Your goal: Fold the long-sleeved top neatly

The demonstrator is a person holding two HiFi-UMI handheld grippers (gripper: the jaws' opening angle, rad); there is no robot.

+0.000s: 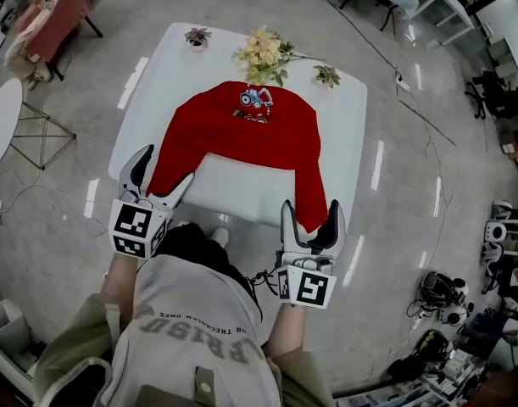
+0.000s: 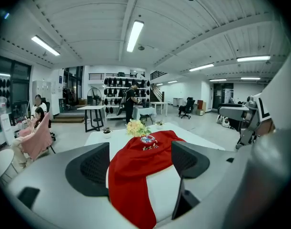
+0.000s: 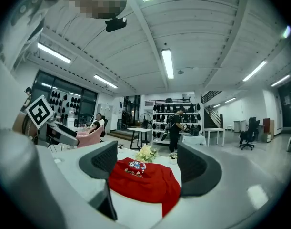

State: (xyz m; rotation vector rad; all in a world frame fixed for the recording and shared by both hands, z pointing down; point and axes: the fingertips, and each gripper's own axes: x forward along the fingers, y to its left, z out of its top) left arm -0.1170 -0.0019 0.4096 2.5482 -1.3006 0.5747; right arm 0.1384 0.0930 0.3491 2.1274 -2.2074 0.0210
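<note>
A red long-sleeved top [image 1: 246,130] with a printed patch on the chest lies spread on the white table [image 1: 352,142], both sleeves running toward the near edge. My left gripper [image 1: 161,179] is open at the table's near-left corner, just short of the left sleeve [image 1: 169,166]. The right gripper [image 1: 311,219] is open below the near edge, by the cuff of the right sleeve [image 1: 312,197], which hangs over the edge. Through the left gripper view the top [image 2: 135,173] shows between empty jaws. It also shows farther off in the right gripper view [image 3: 145,182].
A bouquet [image 1: 263,53] and two small potted plants [image 1: 197,36] [image 1: 328,75] stand along the table's far edge. A pink chair [image 1: 51,15] and a round side table [image 1: 2,117] sit to the left. Cables and gear [image 1: 445,299] lie on the floor at the right.
</note>
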